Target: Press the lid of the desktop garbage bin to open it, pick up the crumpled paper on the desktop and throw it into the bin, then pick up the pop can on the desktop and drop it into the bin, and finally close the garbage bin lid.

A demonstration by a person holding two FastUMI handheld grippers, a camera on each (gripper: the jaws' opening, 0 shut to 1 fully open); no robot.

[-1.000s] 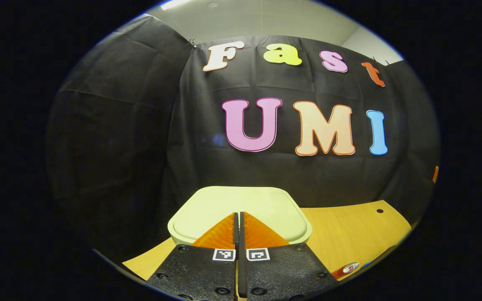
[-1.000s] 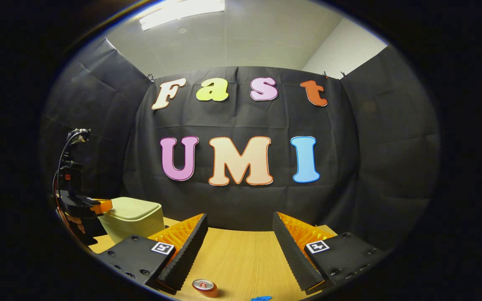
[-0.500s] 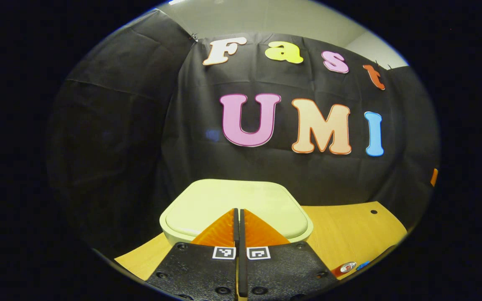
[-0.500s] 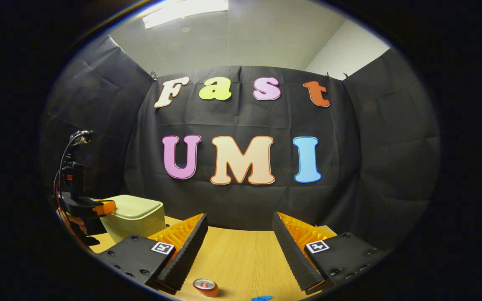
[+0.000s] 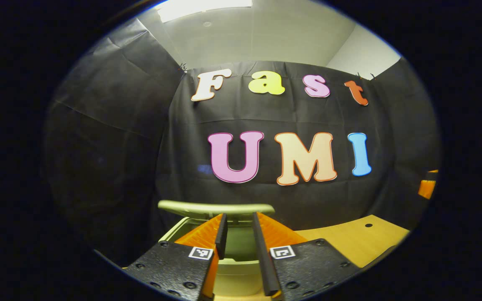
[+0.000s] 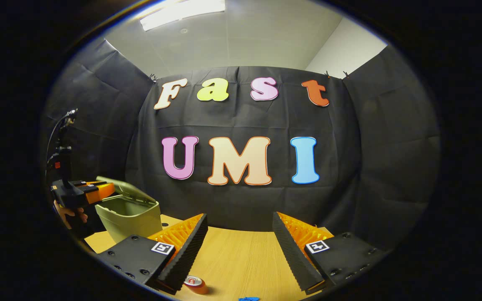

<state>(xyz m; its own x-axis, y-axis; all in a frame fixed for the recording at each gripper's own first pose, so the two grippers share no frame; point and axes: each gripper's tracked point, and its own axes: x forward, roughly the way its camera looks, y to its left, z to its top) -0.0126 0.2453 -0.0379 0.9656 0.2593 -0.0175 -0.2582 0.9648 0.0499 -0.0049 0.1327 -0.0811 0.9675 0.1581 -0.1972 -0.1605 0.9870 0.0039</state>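
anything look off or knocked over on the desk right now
Nothing stands out. The bin stands upright with its lid raised, as the task calls for. The pop can lies on its side on the desk near the right hand-held gripper, with no spill visible. A small blue thing at the desk's near edge is too cropped to identify.

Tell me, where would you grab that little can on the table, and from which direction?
I'd take the can across its round side wall, coming down from above. It seems to lie tipped on the table, its silver end facing up toward the camera, so the curved sides are the free faces. The right hand-held gripper, jaws wide open, sits just behind it and looks best placed.
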